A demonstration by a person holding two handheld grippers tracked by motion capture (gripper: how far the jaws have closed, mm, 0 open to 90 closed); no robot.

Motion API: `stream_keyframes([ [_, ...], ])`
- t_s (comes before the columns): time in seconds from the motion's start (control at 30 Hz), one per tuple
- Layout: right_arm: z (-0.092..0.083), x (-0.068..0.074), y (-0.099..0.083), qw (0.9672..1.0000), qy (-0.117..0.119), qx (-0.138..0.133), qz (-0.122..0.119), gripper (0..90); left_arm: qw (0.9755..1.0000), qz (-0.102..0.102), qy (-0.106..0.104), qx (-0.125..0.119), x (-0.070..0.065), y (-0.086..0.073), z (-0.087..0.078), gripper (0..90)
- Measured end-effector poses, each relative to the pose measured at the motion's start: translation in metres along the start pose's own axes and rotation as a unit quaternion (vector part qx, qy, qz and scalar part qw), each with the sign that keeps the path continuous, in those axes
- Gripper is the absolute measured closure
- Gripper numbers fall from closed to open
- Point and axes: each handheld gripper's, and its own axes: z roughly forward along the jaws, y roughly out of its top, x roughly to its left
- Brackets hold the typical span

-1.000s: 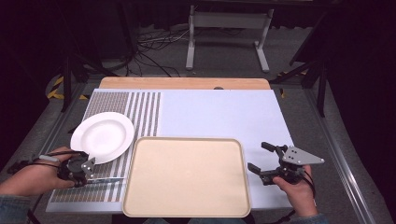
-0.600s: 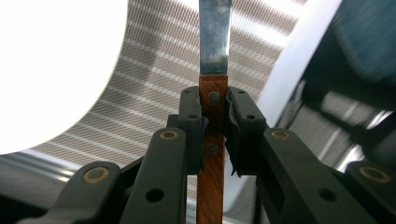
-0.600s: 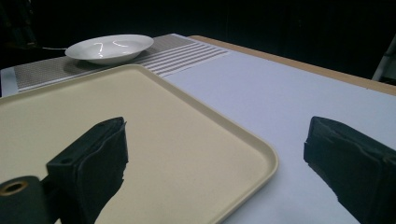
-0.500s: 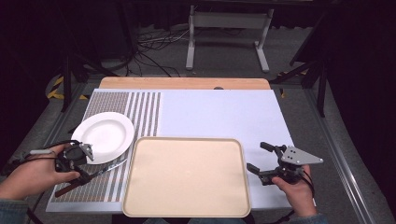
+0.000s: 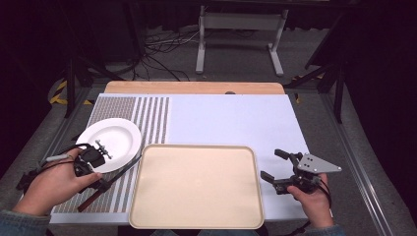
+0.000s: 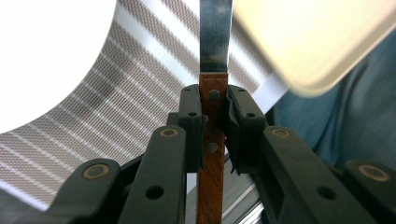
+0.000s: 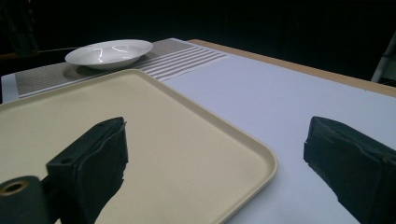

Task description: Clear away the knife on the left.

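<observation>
Brown wood and steel: a knife (image 6: 212, 140) with a riveted wooden handle sits clamped between the jaws of the left tool (image 5: 91, 164), which pinch the handle just below where the blade begins. In the left gripper view the blade (image 6: 215, 32) runs straight up and away from the jaws, over the striped placemat (image 6: 116, 116). In the high view the knife (image 5: 105, 184) lies slanted at the near left of the worktop (image 5: 231, 118), handle end toward the near edge, blade tip pointing right and far toward the near left corner of the beige tray (image 5: 196, 184). The white plate (image 5: 110, 140) sits on the placemat just far of the left tool, close beside the tray's far left corner. The right tool (image 5: 275, 167) rests at the near right, just beside the tray's right rim, its jaws spread wide with nothing between them; in the right gripper view they frame the tray's corner (image 7: 261, 161) and bare worktop.
</observation>
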Motion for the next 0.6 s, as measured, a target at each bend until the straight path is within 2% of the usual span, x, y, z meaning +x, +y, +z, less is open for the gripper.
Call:
stream_keyframes([
  [0.13, -0.001, -0.001, -0.001, 1.0, -0.002, 0.002, 0.0, 6.8, 0.9994, -0.031, 0.009, -0.009, -0.009, 0.006, 0.001, 77.8],
  [0.27, -0.002, -0.001, -0.001, 1.0, -0.001, -0.001, 0.001, 6.8, 0.9987, -0.046, -0.002, -0.022, -0.016, 0.009, 0.001, 77.8],
  [0.37, -0.003, -0.001, -0.001, 1.0, -0.004, 0.001, -0.001, 6.8, 0.9978, -0.056, 0.013, -0.033, -0.019, 0.011, -0.001, 77.8],
  [0.4, -0.004, -0.001, -0.001, 1.0, -0.005, 0.0, 0.0, 6.8, 0.9976, -0.06, -0.001, -0.036, -0.022, 0.012, 0.0, 77.8],
  [0.43, -0.004, -0.001, -0.001, 1.0, -0.005, 0.0, 0.0, 6.8, 0.9976, -0.06, -0.001, -0.036, -0.022, 0.012, 0.0, 77.8],
  [0.6, -0.003, -0.002, -0.002, 1.0, -0.005, 0.0, 0.001, 6.8, 0.9965, -0.058, -0.032, -0.052, -0.028, 0.016, 0.002, 77.8],
])
